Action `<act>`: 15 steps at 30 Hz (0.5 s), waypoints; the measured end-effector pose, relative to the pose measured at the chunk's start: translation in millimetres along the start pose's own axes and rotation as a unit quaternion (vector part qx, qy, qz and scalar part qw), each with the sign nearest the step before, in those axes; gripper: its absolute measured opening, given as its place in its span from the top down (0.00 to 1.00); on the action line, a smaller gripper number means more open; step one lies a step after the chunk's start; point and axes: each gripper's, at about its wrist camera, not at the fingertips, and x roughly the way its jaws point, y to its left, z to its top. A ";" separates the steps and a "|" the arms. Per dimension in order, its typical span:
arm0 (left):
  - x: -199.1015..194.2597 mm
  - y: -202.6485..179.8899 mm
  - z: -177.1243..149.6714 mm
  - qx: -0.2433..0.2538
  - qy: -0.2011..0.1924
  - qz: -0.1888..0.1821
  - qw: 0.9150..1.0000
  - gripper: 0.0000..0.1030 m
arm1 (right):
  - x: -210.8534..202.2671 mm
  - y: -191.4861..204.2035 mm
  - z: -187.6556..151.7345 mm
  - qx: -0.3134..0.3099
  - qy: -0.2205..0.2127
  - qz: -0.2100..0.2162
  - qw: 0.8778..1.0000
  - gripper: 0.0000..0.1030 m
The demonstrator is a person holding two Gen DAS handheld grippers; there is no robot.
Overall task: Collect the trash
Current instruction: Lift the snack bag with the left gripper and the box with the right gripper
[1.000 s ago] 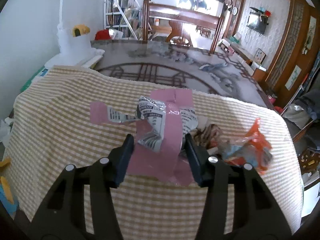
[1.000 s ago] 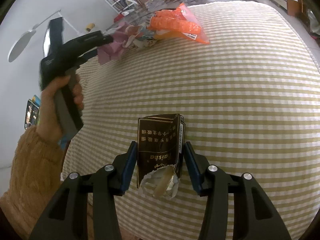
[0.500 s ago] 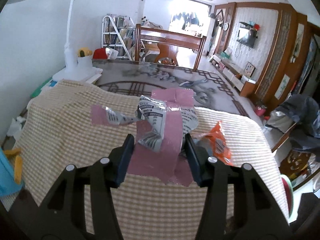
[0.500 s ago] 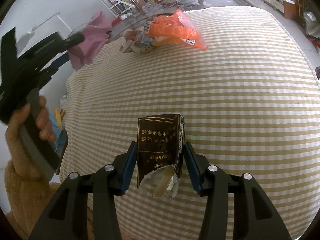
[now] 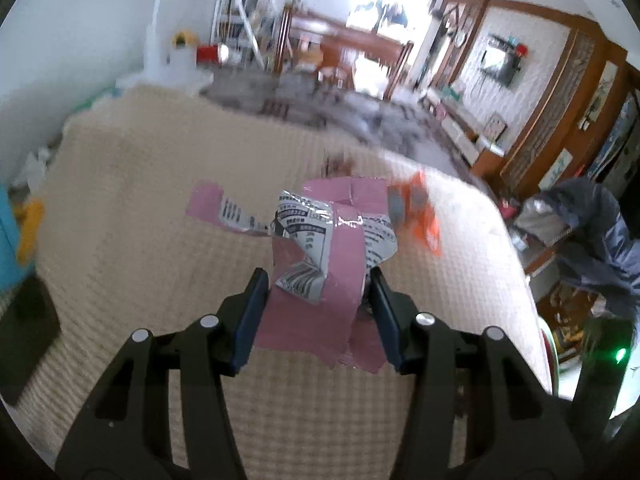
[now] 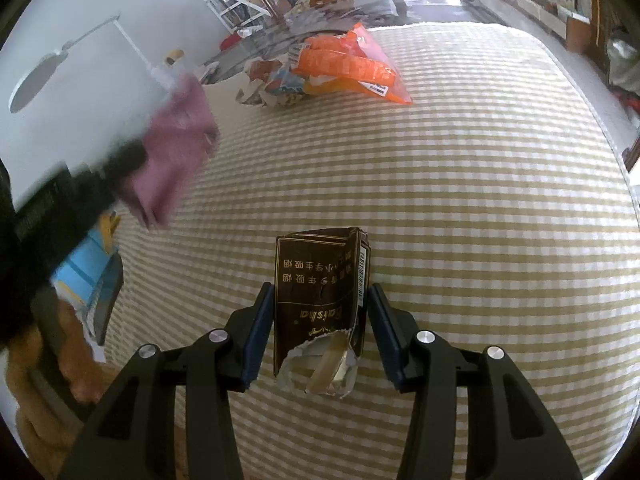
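My left gripper (image 5: 316, 280) is shut on a crumpled pink wrapper (image 5: 316, 312) with a silver printed inside, held up above the checked tablecloth (image 5: 140, 208). From the right wrist view the same pink wrapper (image 6: 176, 152) shows blurred at the left, in the black left gripper. My right gripper (image 6: 320, 300) is shut on a torn dark brown cigarette pack (image 6: 316, 300), its ripped end toward the camera. An orange snack bag (image 6: 348, 66) and a crumpled printed wrapper (image 6: 268, 88) lie together at the far end of the cloth (image 6: 460, 200).
A white lamp base (image 5: 176, 60) and shelves stand beyond the table's far left. A dark jacket (image 5: 592, 236) hangs over furniture on the right. A blue box (image 6: 84, 268) sits off the table's left edge. A hand in an orange sleeve (image 6: 44, 412) holds the left gripper.
The left gripper, still holding the pink wrapper, has pulled back from the pile toward the near left side of the table. The right gripper and its pack stayed put.
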 end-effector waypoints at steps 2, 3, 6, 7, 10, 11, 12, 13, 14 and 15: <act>7.9 -4.1 -5.5 0.010 0.017 0.007 1.000 0.52 | 0.6 0.3 0.0 -0.002 0.000 -0.005 1.000 0.55; 12.6 -7.0 -7.5 0.020 0.023 0.016 0.999 0.52 | 1.6 0.1 0.7 -0.002 0.000 -0.008 1.000 0.55; 21.6 -8.9 -13.3 0.031 0.034 0.028 0.999 0.51 | 4.9 -0.2 1.7 -0.001 0.002 -0.011 1.000 0.53; 25.7 -8.4 -14.7 0.032 0.041 0.031 0.998 0.51 | 5.9 0.0 1.4 -0.001 0.005 -0.011 1.000 0.53; 34.6 -4.6 -19.6 0.027 0.055 0.034 0.998 0.48 | 8.5 0.8 1.5 -0.006 0.010 -0.014 1.000 0.52; 37.0 -3.8 -20.0 0.027 0.058 0.036 0.997 0.41 | 9.5 0.8 1.7 -0.007 0.012 -0.016 1.000 0.52; 39.0 -4.1 -21.5 0.028 0.060 0.038 0.997 0.34 | 10.1 0.7 1.8 -0.007 0.012 -0.017 1.000 0.48; 40.0 -4.4 -21.8 0.029 0.061 0.040 0.997 0.32 | 11.0 0.5 2.6 -0.005 0.013 -0.017 1.000 0.39; 41.9 -4.4 -22.6 0.029 0.063 0.041 0.997 0.31 | 11.0 0.2 3.1 -0.004 0.012 -0.017 1.000 0.35; 43.4 -4.9 -22.4 0.029 0.064 0.040 0.997 0.31 | 10.5 0.0 3.3 -0.003 0.011 -0.016 1.000 0.35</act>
